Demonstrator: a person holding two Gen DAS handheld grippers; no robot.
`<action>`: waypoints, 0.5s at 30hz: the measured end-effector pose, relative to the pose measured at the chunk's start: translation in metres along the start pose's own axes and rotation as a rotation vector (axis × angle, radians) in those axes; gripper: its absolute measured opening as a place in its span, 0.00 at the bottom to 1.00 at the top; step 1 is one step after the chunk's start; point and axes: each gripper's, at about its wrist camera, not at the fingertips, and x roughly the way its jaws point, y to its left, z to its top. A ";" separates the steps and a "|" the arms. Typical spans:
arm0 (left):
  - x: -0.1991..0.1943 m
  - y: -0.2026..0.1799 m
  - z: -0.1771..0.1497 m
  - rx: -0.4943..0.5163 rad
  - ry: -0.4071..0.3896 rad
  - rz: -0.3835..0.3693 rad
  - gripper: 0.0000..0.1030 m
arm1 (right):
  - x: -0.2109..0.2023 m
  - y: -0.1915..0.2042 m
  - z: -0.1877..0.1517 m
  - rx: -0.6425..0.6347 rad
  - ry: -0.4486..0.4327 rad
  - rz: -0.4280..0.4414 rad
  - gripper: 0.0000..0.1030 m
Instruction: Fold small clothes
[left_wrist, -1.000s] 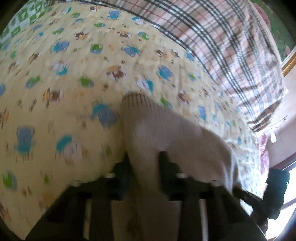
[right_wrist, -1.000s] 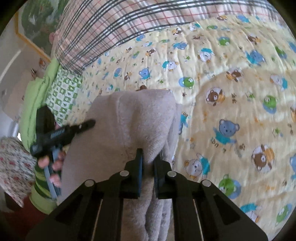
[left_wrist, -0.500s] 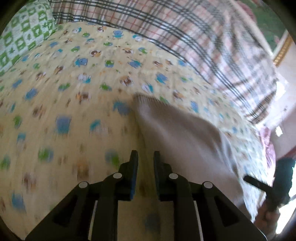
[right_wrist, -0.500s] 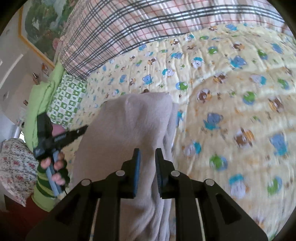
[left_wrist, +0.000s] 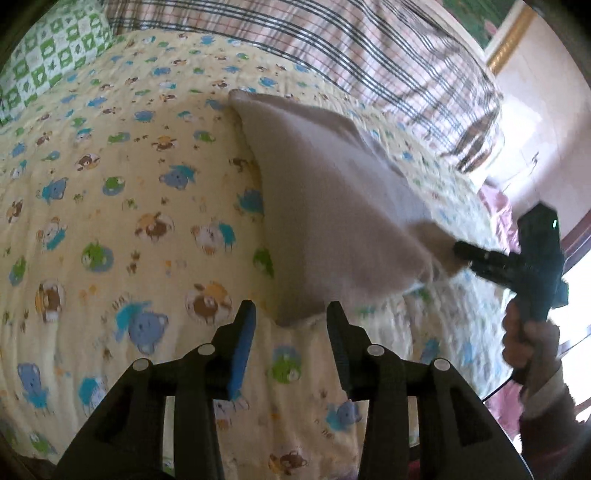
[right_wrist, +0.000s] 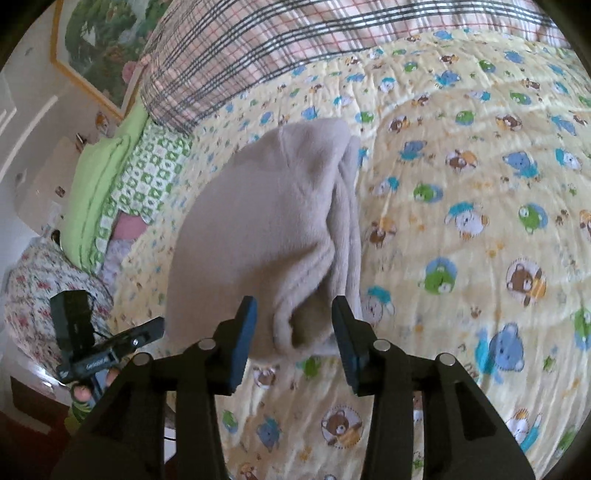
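Both sets of fingers have just let go. A second ago the left gripper (left_wrist: 290, 317) and the right gripper (right_wrist: 293, 317) were each pinched shut on the beige garment (right_wrist: 266, 229); now each stands spread wide, blue pads showing, with nothing between them. In the left wrist view the near corner of the cloth (left_wrist: 332, 206) lies just ahead of the gap, apart from both fingers. In the right wrist view the bunched, rolled edge sits between the fingers, and whether the right finger's pad (right_wrist: 345, 336) brushes the cloth is hard to tell.

From the left wrist view the right gripper (left_wrist: 480, 258) shows at the garment's far corner, held in the person's right hand (left_wrist: 528, 343). From the right wrist view the left gripper (right_wrist: 122, 341) shows just beside the cloth's opposite edge.

The garment now rests on the bed's yellow bear-print quilt (right_wrist: 480, 221), doubled over, with several layers stacked along its right edge. A plaid blanket (right_wrist: 277, 40) lies beyond it and a green checked pillow (right_wrist: 147, 173) off to the side.

The release suggests this fold has been laid down. The layered edge looks loose and puffy, so it may want smoothing or another fold before the piece counts as finished.
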 end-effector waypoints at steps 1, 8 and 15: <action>0.002 -0.003 -0.003 0.012 0.001 0.004 0.38 | 0.001 -0.001 -0.001 0.004 0.001 -0.001 0.42; 0.030 -0.013 -0.002 0.088 0.003 0.130 0.16 | 0.006 0.005 0.006 0.004 0.009 -0.010 0.08; 0.024 -0.011 -0.008 0.029 -0.002 0.119 0.10 | -0.007 0.011 0.004 -0.103 -0.017 -0.146 0.06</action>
